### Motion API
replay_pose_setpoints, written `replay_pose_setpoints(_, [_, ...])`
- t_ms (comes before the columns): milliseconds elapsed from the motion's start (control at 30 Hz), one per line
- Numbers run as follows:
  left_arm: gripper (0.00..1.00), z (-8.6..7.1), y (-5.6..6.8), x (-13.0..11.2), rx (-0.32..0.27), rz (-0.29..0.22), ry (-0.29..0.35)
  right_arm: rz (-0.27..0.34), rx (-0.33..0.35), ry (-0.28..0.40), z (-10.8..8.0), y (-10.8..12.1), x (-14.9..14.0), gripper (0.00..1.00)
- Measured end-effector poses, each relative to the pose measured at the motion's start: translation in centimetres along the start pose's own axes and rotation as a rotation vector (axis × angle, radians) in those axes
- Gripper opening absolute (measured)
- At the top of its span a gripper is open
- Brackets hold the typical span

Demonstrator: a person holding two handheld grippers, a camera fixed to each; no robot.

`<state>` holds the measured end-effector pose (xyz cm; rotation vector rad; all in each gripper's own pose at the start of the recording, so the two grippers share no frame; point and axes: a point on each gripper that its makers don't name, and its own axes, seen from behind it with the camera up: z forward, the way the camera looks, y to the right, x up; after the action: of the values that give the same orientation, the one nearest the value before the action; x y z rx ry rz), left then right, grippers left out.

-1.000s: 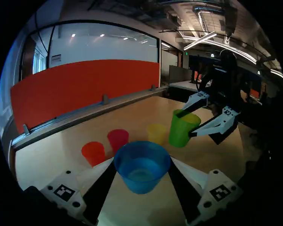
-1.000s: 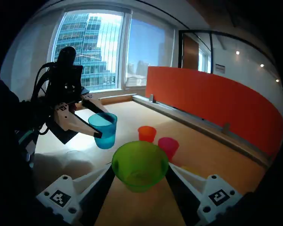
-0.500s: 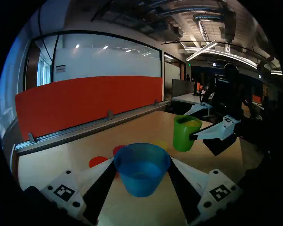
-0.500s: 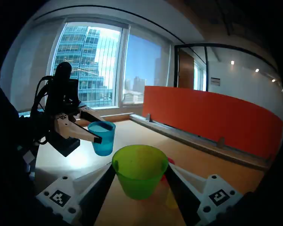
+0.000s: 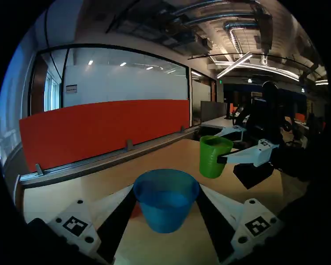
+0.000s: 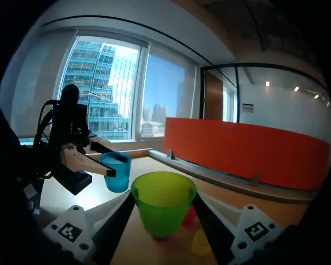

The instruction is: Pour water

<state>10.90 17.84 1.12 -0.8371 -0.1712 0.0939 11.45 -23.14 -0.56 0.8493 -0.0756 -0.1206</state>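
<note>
The left gripper [image 5: 165,199] has its two fingers closed snug on the sides of the blue cup [image 5: 166,214]; the cup is up in the air over the table [image 5: 108,176], standing straight, with water [image 5: 166,204] in it. The right gripper [image 6: 164,201] presses its fingers on the green cup [image 6: 163,214] the same way; that cup is also up and straight; I cannot tell if anything is in it. The two cups are near each other but apart.

Both cups look like thin plastic, so they are likely light, smooth and a bit bendy; a hard squeeze could push the sides in; a soft one could let the cup slip. The hold on the side walls under the rim looks right. The water can slosh, so a slow tip seems best.

There is open air between the cups; a red cup [image 6: 189,215] and a yellow cup [image 6: 201,243] sit on the table under the green one; the orange wall [image 5: 99,128] is well apart.
</note>
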Motion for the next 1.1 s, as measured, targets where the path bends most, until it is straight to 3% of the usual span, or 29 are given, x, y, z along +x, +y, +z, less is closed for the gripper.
replay_pose_setpoints(367, [0.88,-0.2,0.0,0.9,0.009,0.012,0.024,-0.008,0.005,0.006,0.0,-0.1,0.3,0.92])
replay_pose_setpoints(667, [0.88,-0.2,-0.8,1.8,0.033,0.042,0.043,0.023,0.032,0.0,0.1,-0.3,0.2,0.91])
replay_pose_setpoints(1100, [0.88,-0.2,-1.3,4.1,0.064,0.153,0.069,0.03,0.076,-0.008,0.6,-1.5,-0.7,0.91])
